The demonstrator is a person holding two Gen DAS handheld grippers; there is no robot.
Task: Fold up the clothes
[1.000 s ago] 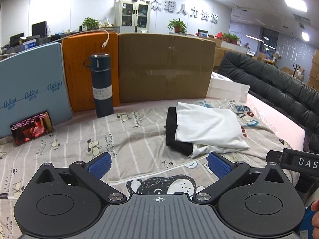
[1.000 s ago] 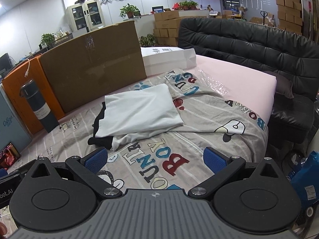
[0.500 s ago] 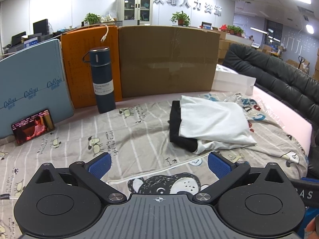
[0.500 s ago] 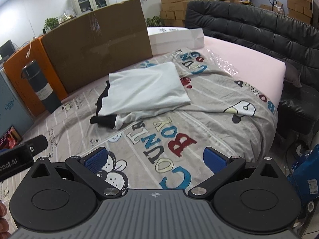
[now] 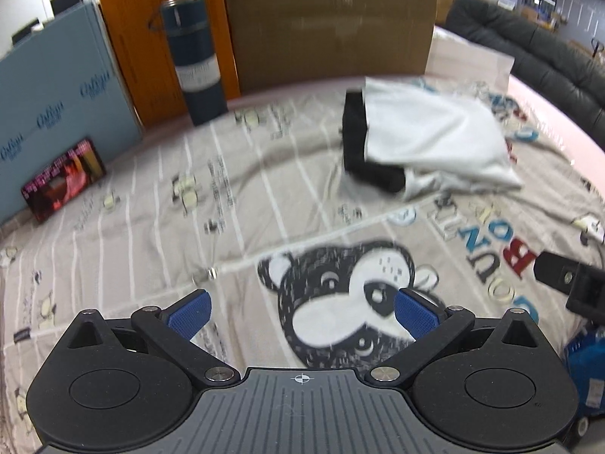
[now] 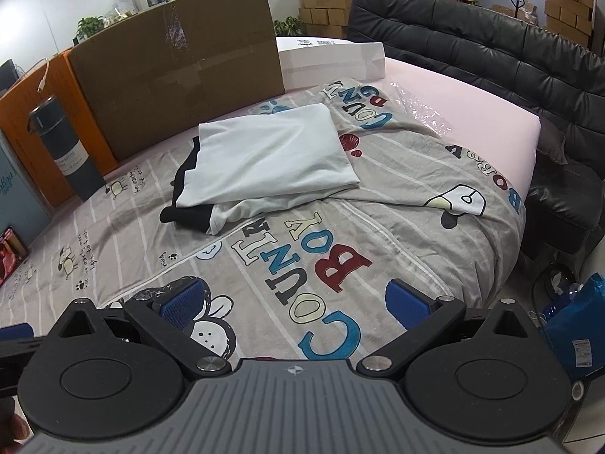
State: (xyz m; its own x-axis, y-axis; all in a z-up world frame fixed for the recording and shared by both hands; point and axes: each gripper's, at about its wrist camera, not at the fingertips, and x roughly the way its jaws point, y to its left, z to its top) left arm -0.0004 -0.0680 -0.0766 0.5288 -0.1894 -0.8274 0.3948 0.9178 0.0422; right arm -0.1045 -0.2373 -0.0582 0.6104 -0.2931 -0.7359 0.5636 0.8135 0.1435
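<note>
A folded white garment (image 5: 431,140) with black trim (image 5: 355,143) lies on the grey cartoon-print bedsheet (image 5: 264,204), far ahead and to the right in the left wrist view. It also shows in the right wrist view (image 6: 264,155), ahead and slightly left, with its black edge (image 6: 185,215) at the near left. My left gripper (image 5: 302,317) is open and empty above the sheet's bear print. My right gripper (image 6: 295,302) is open and empty above the "COUNTRY BOY" lettering. Both stay well short of the garment.
A dark blue flask (image 5: 196,56) stands at the back by an orange panel (image 5: 132,49), a cardboard sheet (image 5: 332,19) and a blue board (image 5: 56,87). A phone (image 5: 62,179) leans at the left. A black sofa (image 6: 510,75), white box (image 6: 332,60) and pink mattress edge (image 6: 472,113) lie to the right.
Both grippers have tilted downward and moved in over the bed, so the sheet fills more of each view. The left view is blurred with motion. The garment has not moved.
</note>
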